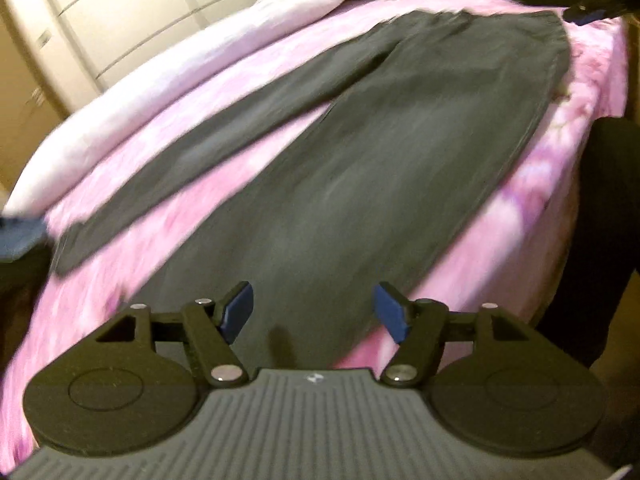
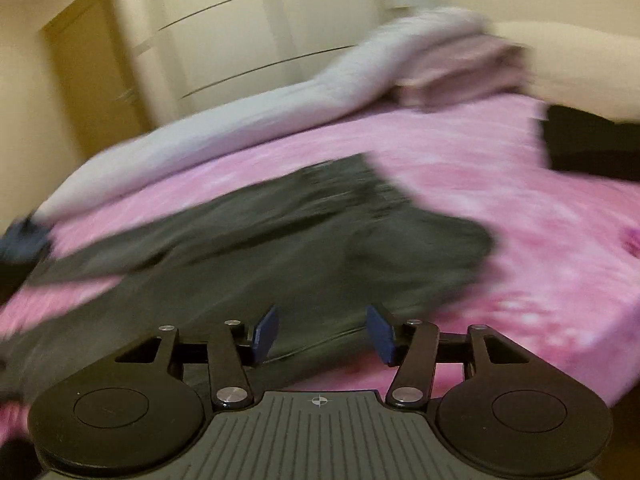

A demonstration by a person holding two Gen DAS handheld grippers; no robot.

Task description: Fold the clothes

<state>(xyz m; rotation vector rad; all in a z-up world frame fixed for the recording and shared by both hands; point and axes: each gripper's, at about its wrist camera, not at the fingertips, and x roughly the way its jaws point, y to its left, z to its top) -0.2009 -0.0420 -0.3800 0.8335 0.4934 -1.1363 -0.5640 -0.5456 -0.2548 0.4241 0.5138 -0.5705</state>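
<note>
Dark grey trousers (image 1: 352,152) lie spread flat on a pink bedspread (image 1: 256,76), legs apart, waistband at the far end. My left gripper (image 1: 313,312) is open above the hem end of the nearer leg, with nothing between its blue pads. In the right wrist view the same trousers (image 2: 280,248) appear blurred, the waist part rumpled toward the right. My right gripper (image 2: 323,334) is open too, just over the trousers' near edge and empty.
A pale rolled duvet (image 1: 192,64) runs along the bed's far side, with pink pillows (image 2: 460,72) at the head. A black garment (image 2: 588,144) lies at the far right of the bed. White wardrobe doors (image 2: 256,32) stand behind. A dark-clad leg (image 1: 600,232) stands beside the bed.
</note>
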